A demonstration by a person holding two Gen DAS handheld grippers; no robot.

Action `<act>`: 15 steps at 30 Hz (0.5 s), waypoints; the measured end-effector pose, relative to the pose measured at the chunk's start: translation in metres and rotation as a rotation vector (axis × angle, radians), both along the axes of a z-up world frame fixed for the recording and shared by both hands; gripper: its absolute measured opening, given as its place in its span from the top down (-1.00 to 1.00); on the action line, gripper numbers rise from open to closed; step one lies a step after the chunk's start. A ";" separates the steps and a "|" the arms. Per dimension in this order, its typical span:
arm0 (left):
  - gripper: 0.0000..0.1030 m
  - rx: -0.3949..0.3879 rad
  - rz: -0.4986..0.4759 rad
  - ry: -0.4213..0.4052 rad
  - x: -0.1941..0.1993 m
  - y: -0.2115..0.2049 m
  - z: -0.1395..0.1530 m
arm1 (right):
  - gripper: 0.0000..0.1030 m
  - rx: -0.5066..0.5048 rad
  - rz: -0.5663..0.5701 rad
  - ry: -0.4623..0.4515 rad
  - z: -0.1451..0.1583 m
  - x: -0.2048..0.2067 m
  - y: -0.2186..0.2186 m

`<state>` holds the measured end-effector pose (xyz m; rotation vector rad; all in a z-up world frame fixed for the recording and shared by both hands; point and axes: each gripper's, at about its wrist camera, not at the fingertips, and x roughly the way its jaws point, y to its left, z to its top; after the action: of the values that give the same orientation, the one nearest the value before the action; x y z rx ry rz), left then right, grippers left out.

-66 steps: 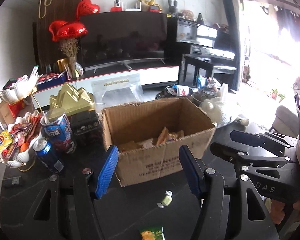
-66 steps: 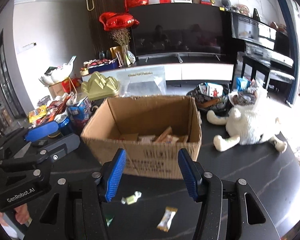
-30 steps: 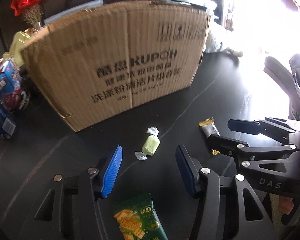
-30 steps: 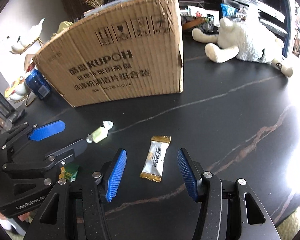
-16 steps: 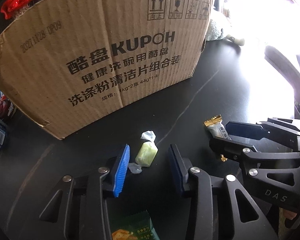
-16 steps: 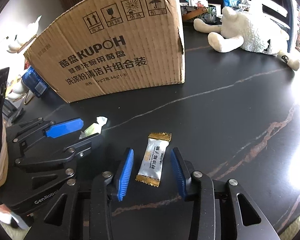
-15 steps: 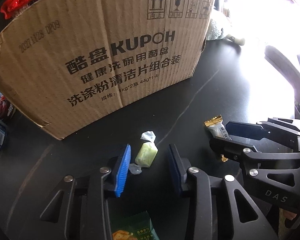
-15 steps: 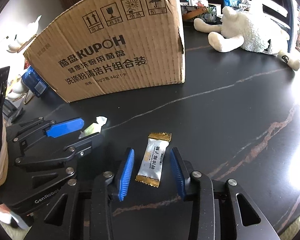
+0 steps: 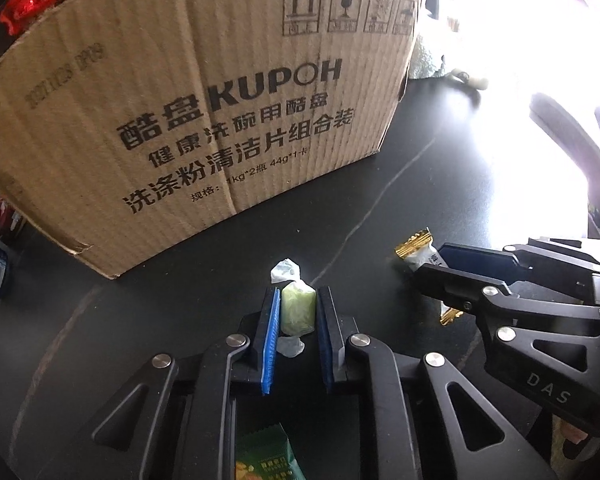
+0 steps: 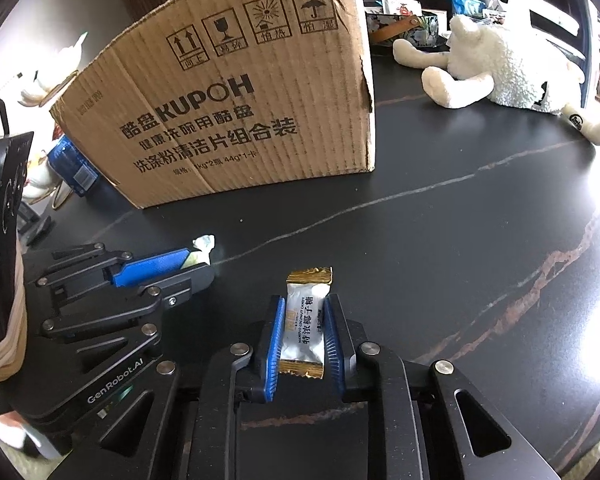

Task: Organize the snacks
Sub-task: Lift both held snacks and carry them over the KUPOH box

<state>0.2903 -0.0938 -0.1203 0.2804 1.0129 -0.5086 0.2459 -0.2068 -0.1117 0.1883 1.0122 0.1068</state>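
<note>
My left gripper [image 9: 297, 300] is shut on a pale green twist-wrapped candy [image 9: 297, 309] low on the black table. My right gripper [image 10: 303, 312] is shut on a white candy packet with gold ends [image 10: 305, 328]. The brown cardboard box [image 9: 188, 92] marked KUPOH stands just behind both; it also shows in the right wrist view [image 10: 236, 96]. In the left wrist view the right gripper [image 9: 432, 268] holds the white packet [image 9: 418, 250] at the right. In the right wrist view the left gripper [image 10: 198, 262] holds the green candy [image 10: 200, 252] at the left.
A green snack packet [image 9: 268, 458] lies under my left gripper. A white plush toy [image 10: 504, 68] lies on the table at the back right. Blue cans [image 10: 74, 168] stand left of the box. The black table [image 10: 460, 240] stretches to the right.
Both grippers have dropped to the table and closed: the left on the green candy, the right on the white packet. Earlier both were open above the box.
</note>
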 end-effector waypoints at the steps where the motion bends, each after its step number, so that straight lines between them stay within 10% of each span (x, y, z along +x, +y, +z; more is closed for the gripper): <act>1: 0.63 -0.003 0.005 -0.003 -0.001 0.001 0.002 | 0.58 0.004 0.002 -0.004 0.001 0.000 0.000; 15: 0.63 -0.049 0.092 -0.067 -0.030 0.028 0.049 | 0.58 0.037 0.053 -0.089 0.031 -0.014 0.008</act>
<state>0.2604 -0.0657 -0.0715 0.2046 0.9427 -0.4377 0.2324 -0.1988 -0.0809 0.1886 0.9271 0.1812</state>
